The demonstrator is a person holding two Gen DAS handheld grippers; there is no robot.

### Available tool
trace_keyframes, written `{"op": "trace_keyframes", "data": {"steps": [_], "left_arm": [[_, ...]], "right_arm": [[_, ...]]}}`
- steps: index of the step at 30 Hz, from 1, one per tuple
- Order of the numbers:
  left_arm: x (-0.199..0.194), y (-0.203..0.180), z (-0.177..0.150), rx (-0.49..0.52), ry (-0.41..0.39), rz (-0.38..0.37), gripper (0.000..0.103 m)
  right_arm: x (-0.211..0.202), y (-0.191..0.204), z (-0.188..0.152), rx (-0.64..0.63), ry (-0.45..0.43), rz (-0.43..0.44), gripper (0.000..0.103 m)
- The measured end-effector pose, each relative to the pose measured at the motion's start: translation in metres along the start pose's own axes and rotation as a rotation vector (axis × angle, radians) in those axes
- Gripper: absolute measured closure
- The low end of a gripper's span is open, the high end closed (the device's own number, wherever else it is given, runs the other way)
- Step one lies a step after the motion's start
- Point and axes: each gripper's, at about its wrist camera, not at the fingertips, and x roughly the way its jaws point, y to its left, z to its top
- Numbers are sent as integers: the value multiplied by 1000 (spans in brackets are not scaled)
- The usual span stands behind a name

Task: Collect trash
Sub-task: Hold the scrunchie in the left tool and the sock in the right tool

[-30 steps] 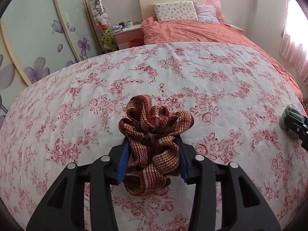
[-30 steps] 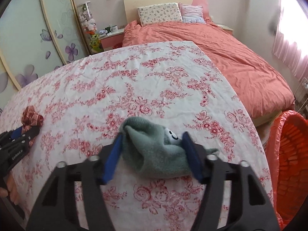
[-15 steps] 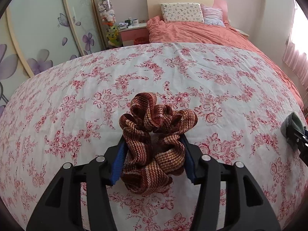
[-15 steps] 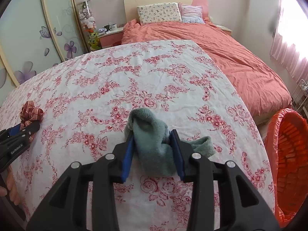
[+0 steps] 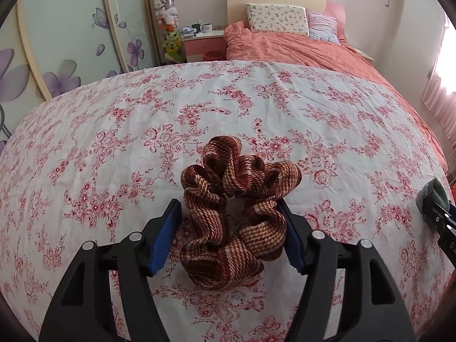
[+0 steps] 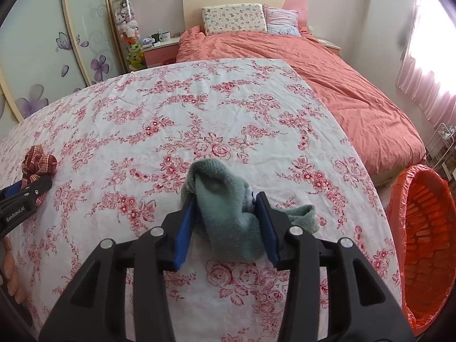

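Blue pads of your left gripper (image 5: 229,233) are opening: the brown plaid scrunchie (image 5: 236,213) lies between them on the floral sheet (image 5: 199,108), a gap showing at the left pad. Your right gripper (image 6: 228,225) pinches the green sock (image 6: 228,208), though its jaws are easing apart. At three o'clock from that sock stands an orange-lined basket (image 6: 421,228). Toward twelve o'clock lies a coral duvet (image 6: 327,65), then two pillows (image 6: 233,18).

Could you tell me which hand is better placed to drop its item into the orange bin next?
Right. The right gripper has the green sock between its opening jaws beside the orange bin; the left gripper is farther away.
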Motion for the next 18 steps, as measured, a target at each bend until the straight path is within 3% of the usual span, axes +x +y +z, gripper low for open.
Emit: {"op": "trace_keyframes", "data": {"steps": [4, 6, 18], "left_arm": [[0, 0, 0, 4, -1, -4, 37], [1, 0, 0, 5, 2, -5, 30], [-2, -19, 0, 91, -17, 26, 31]], "right_arm": [[1, -1, 0, 7, 0, 8, 59], [1, -2, 0, 9, 0, 11, 59], [1, -3, 0, 10, 0, 13, 58]]}}
